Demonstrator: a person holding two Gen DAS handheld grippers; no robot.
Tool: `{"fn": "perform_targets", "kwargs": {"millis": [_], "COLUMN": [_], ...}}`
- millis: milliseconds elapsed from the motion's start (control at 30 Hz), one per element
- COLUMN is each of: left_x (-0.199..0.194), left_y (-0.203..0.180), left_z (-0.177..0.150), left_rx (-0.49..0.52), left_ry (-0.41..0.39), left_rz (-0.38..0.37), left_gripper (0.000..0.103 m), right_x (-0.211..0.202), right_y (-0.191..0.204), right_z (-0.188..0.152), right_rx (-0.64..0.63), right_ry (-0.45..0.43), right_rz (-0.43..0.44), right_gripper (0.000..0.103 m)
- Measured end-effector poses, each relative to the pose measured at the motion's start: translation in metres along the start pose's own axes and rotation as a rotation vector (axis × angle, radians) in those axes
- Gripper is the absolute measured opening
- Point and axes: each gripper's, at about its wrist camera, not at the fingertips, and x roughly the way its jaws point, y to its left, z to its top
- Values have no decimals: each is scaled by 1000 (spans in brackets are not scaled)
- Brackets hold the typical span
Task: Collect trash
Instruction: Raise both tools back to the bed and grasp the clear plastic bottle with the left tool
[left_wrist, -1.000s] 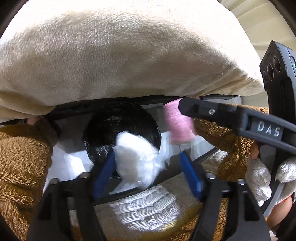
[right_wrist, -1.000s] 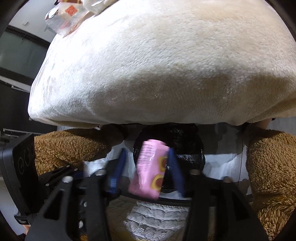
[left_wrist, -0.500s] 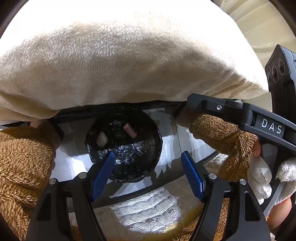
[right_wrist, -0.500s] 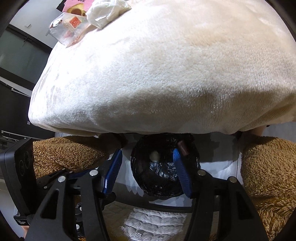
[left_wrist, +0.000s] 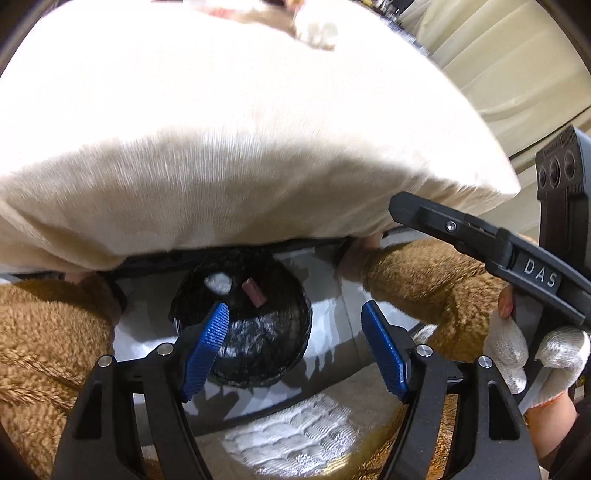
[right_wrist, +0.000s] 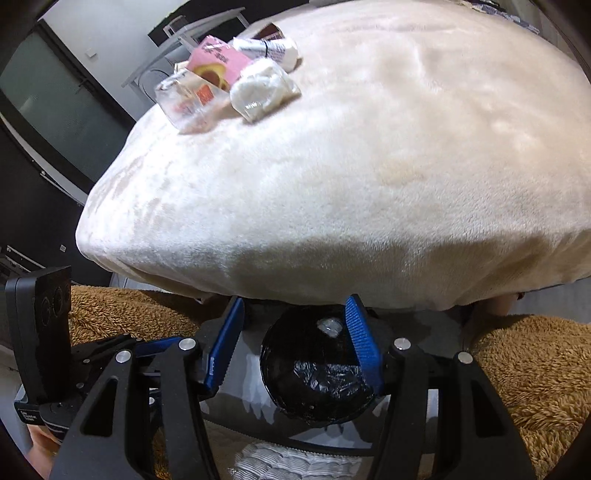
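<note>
A black-lined trash bin (left_wrist: 251, 332) stands on the floor below both grippers; it also shows in the right wrist view (right_wrist: 314, 376). Inside lie a white crumpled tissue (left_wrist: 218, 283) and a pink wrapper (left_wrist: 253, 292); the right wrist view shows only the tissue (right_wrist: 330, 326). My left gripper (left_wrist: 295, 343) is open and empty above the bin. My right gripper (right_wrist: 291, 343) is open and empty above it too. More trash sits on the cream cushion (right_wrist: 369, 166): a pink packet (right_wrist: 218, 64), a clear wrapper (right_wrist: 188, 101) and a white wad (right_wrist: 264, 88).
The big cream cushion (left_wrist: 221, 129) overhangs the bin's far side. Brown fleece sleeves (left_wrist: 48, 332) flank the bin on both sides. A white knitted cloth (left_wrist: 295, 435) lies near the bottom edge. The right gripper's body (left_wrist: 517, 258) crosses the left view's right side.
Both grippers opened and let go: the white tissue and the pink wrapper dropped into the bin. Both views have since tilted up, showing more of the cushion and the trash on it.
</note>
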Motion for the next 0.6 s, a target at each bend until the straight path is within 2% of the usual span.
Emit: {"fn": "perform_targets", "kwargs": {"millis": [133, 333, 433, 600], "left_x": [-22, -51, -64, -84], "left_y": [-2, 4, 9, 19], "left_z": [2, 15, 30, 67], "left_rx": [23, 36, 42, 46], "left_ry": [-95, -217, -268, -331], "left_rz": [-14, -20, -12, -13], "left_gripper": [72, 72, 72, 72], "right_x": [-22, -38, -40, -37], "right_y": [6, 4, 6, 4], "right_z": [4, 27, 43, 72], "right_rx": [-44, -75, -100, -127], "right_ry": [-105, -182, -201, -220], "right_rz": [16, 57, 65, 86], "right_gripper": [58, 58, 58, 64]}}
